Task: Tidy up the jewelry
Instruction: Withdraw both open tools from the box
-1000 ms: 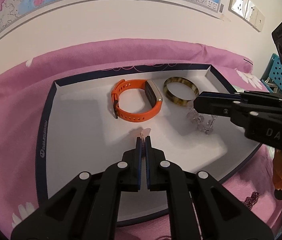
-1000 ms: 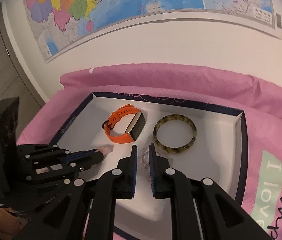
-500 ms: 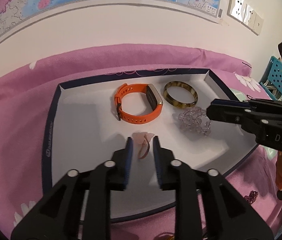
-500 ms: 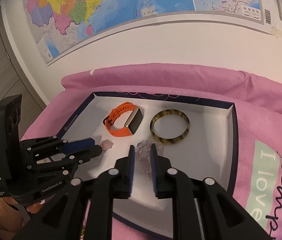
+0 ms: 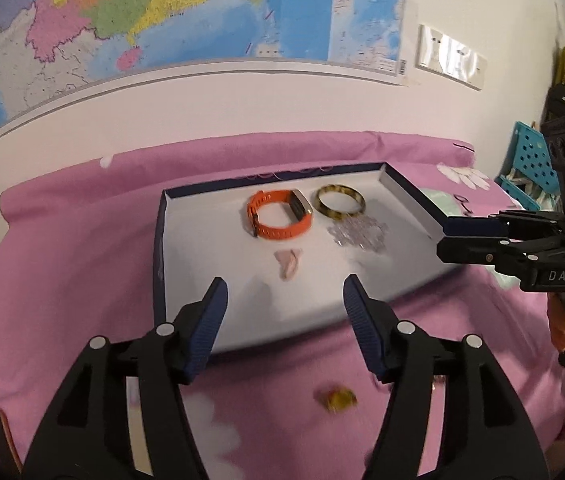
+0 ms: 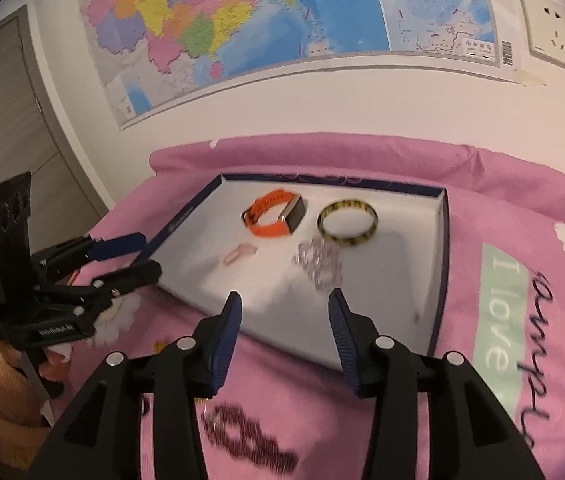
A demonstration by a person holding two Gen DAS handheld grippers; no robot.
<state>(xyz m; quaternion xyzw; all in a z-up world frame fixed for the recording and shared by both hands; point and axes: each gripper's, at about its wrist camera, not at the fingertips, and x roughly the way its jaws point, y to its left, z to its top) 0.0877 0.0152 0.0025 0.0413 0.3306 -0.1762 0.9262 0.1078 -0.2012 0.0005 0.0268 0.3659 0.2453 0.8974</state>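
A shallow white tray with a dark blue rim (image 5: 160, 240) (image 6: 442, 240) lies on a pink cloth. In it are an orange smart band (image 5: 278, 218) (image 6: 272, 216), a tortoiseshell bangle (image 5: 339, 200) (image 6: 347, 222), a clear bead bracelet (image 5: 358, 232) (image 6: 320, 262) and a small pink piece (image 5: 288, 264) (image 6: 238, 254). My left gripper (image 5: 284, 300) is open and empty above the tray's near edge; it also shows in the right wrist view (image 6: 138, 254). My right gripper (image 6: 284, 312) is open and empty, also seen in the left wrist view (image 5: 446, 240).
On the cloth in front of the tray lie a small yellow item (image 5: 338, 398) and a dark red bead bracelet (image 6: 250, 440), both blurred. A wall with a map rises behind. A blue crate (image 5: 530, 160) stands at the right.
Both grippers opened, released the pink piece and the clear bracelet in the tray, and pulled back toward me over the near edge.
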